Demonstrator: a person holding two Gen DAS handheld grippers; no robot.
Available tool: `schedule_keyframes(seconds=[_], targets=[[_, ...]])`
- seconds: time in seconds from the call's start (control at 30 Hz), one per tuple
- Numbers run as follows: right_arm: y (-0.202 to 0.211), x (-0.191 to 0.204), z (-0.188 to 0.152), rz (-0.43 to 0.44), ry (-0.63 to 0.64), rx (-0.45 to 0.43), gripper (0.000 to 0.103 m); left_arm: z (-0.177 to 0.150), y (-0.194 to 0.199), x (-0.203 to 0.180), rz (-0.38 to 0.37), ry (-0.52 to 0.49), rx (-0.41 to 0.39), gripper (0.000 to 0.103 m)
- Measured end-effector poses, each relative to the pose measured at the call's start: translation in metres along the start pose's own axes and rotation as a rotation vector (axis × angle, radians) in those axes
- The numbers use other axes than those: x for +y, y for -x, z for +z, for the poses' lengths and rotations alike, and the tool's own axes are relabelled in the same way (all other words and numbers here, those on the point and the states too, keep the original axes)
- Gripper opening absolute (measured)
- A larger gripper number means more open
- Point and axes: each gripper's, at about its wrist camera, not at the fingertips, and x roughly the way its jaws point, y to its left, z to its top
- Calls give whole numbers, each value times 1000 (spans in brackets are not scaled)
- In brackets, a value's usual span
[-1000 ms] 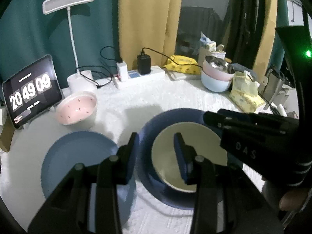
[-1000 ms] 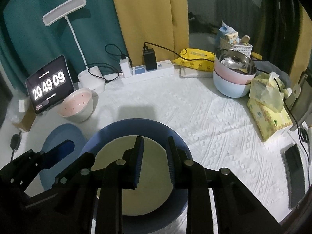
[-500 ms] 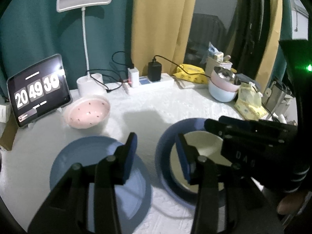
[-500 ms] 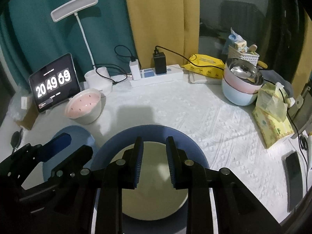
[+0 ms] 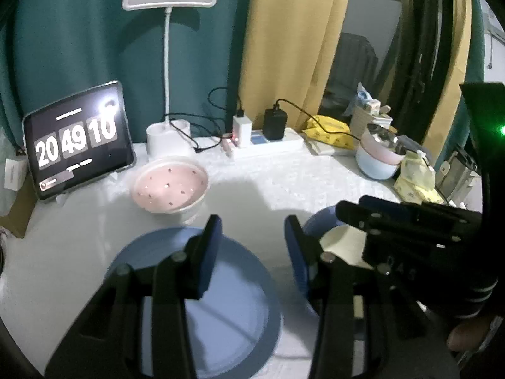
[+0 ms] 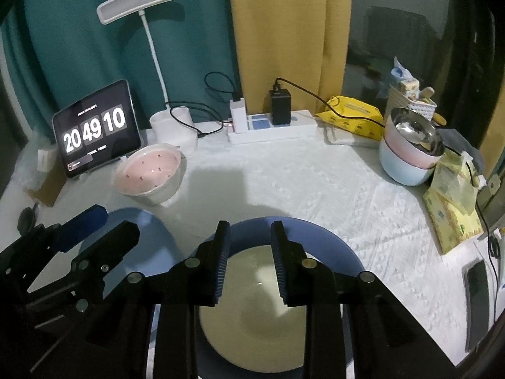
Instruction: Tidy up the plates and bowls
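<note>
Your right gripper (image 6: 247, 262) hovers, jaws parted and empty, above the cream plate (image 6: 252, 312) nested in the dark blue plate (image 6: 341, 246). Your left gripper (image 5: 249, 252), also agape, hangs over the light blue plate (image 5: 221, 315), near the pink bowl (image 5: 170, 186).

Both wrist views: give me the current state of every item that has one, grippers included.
left gripper: open, empty, above the light blue plate.
right gripper: open, empty, above the cream plate.
light blue plate: flat on the tablecloth, nothing on it.
cream plate: stacked on the dark blue plate.
pink bowl: upright, tilted.
stacked bowls: nested, steel one on top.
tablet clock: on, reads 20 49 10.
desk lamp: off.
</note>
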Motion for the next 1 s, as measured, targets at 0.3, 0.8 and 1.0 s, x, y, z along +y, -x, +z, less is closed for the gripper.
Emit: schedule_keyframes(seconds=[0.3,0.8,1.0], targets=[[-9,19,9,13,40,-3,40,4,-2,24,32,25,-11,43],[-28,51,32,43,78,0,40,18,-8,70,66,57,-19,72],[-37,59,41,50,87,4,40,26,-15,88,90,63,-13,73]])
